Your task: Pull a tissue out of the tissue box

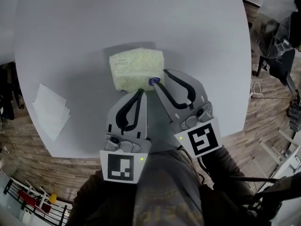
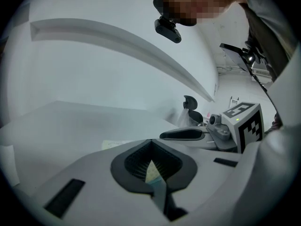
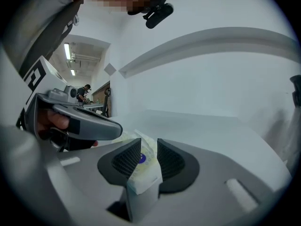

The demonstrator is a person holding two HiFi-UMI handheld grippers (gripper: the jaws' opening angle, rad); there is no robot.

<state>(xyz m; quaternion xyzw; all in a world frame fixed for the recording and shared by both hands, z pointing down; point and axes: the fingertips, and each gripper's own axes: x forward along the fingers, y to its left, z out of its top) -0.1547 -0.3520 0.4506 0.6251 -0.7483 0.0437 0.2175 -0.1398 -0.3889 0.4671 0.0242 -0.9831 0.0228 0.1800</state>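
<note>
right hand-held gripper: nearly closed, clamping tissue pack corner | left hand-held gripper: closed, pinching its near edge

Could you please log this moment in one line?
right gripper: clamped on tissue pack corner | left gripper: jaws together at pack edge

The right hand-held gripper pinches a corner of the tissue pack.

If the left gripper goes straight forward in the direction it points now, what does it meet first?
The pale yellow soft tissue pack. The left gripper, jaws together, points straight at the pack's near edge and may already touch it; depth is unclear.
</note>
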